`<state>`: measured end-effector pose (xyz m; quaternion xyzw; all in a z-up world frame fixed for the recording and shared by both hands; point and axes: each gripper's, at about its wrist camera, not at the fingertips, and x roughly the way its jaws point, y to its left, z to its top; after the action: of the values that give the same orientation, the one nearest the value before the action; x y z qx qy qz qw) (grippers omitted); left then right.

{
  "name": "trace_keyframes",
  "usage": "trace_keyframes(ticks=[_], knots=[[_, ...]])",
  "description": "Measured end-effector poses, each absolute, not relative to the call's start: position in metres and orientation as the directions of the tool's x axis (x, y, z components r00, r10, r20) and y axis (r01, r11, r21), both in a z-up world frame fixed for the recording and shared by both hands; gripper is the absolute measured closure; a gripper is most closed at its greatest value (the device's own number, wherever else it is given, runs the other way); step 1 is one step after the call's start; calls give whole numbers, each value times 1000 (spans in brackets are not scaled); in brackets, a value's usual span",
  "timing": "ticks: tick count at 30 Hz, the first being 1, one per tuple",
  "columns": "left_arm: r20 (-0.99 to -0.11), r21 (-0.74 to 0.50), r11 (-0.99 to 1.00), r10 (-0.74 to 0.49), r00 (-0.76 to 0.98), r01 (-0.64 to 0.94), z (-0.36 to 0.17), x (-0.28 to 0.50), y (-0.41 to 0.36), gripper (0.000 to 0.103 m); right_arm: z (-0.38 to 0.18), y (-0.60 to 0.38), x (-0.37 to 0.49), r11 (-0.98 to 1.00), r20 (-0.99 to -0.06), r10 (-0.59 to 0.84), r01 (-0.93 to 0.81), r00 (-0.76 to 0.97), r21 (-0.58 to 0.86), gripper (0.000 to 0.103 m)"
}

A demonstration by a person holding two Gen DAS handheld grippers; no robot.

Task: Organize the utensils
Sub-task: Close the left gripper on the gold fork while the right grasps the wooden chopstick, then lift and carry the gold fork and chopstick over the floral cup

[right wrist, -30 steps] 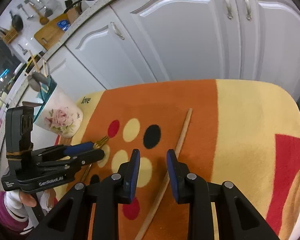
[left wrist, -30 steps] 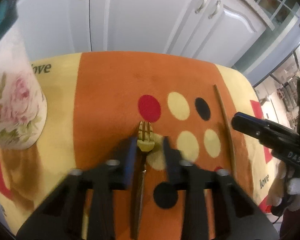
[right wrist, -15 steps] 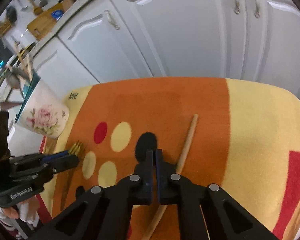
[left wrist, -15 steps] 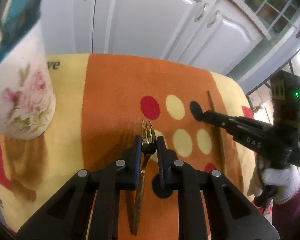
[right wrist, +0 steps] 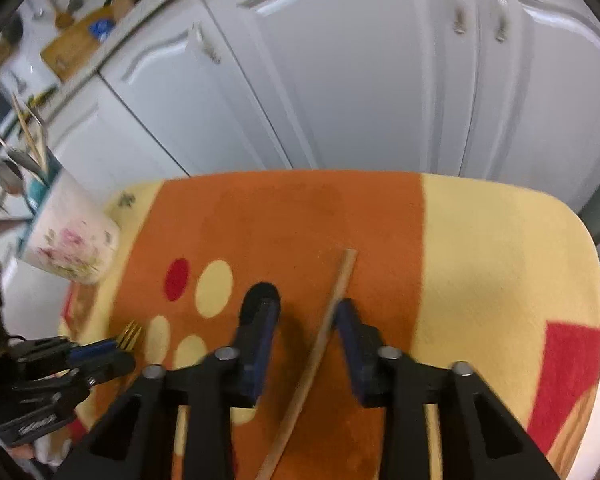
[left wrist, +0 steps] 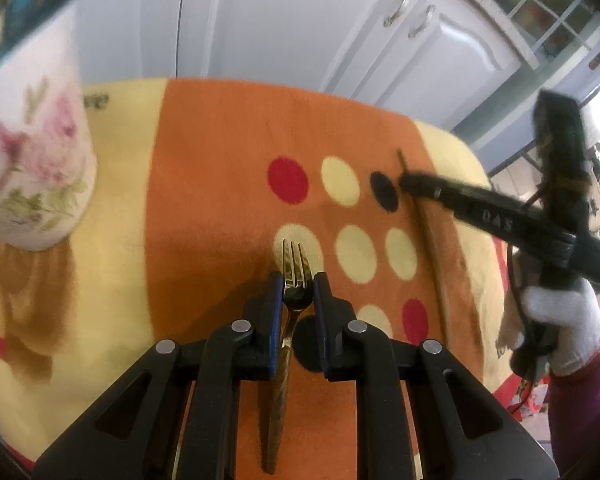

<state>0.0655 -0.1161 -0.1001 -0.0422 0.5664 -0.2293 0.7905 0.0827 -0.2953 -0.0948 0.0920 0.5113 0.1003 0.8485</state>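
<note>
left wrist view: the left tool is closed on the neck of the gold fork, whose tines project just past the pads while its handle runs back under the tool over the orange patterned cloth on the surface. a slip is judged possible, since only a narrow, smooth stretch of metal is pinched; if the fork is tilted upright it could swing or drop.

in the right wrist view the jaws of the right tool are seen opening, and the wooden chopstick lies on the cloth between them, close against the right pad and apart from the left. whether that pad actually touches the stick cannot quite be told through the blur. because the stick sits off-centre and slanted, it may be rolled or pushed aside when the jaws close, and the cloth could be pinched with it.

the floral utensil cup stands at the far left of the cloth, well apart from both tools, already holding utensils, so a collision at its rim is conceivable.
</note>
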Motion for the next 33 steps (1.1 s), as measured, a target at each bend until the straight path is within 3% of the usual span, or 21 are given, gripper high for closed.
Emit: trace_keyframes(ticks=[1,3,12,20,22,23,24,33], knots=[[-879,-329,892,-409,246,310,-103,66,-116,89,-94,-293,84,968,-849,249,-83,467,238,95],[-873,-343,889,-421,247,304,-104,68,-115,90,-94,-293,83,962,-843,268,-87,466,257,96],[-866,-306,882,-414,280,360,-93,49,-121,90,-80,-306,49,930,-796,359,-119,488,347,97],[-811,-287,870,-443,383,400,-52,26,-106,90,-35,-300,17,889,-695,444,-184,566,419,98],[-794,-279,868,-449,409,411,-42,20,-102,92,-24,-295,12,884,-676,458,-214,578,416,98],[-786,-280,865,-455,419,416,-37,16,-99,100,-19,-291,10,880,-669,466,-226,579,417,98],[-780,-280,864,-459,426,418,-33,15,-98,101,-16,-288,8,876,-663,474,-235,580,421,98],[-757,-305,863,-477,447,403,-19,3,-84,102,6,-259,-7,859,-633,511,-316,581,402,98]])
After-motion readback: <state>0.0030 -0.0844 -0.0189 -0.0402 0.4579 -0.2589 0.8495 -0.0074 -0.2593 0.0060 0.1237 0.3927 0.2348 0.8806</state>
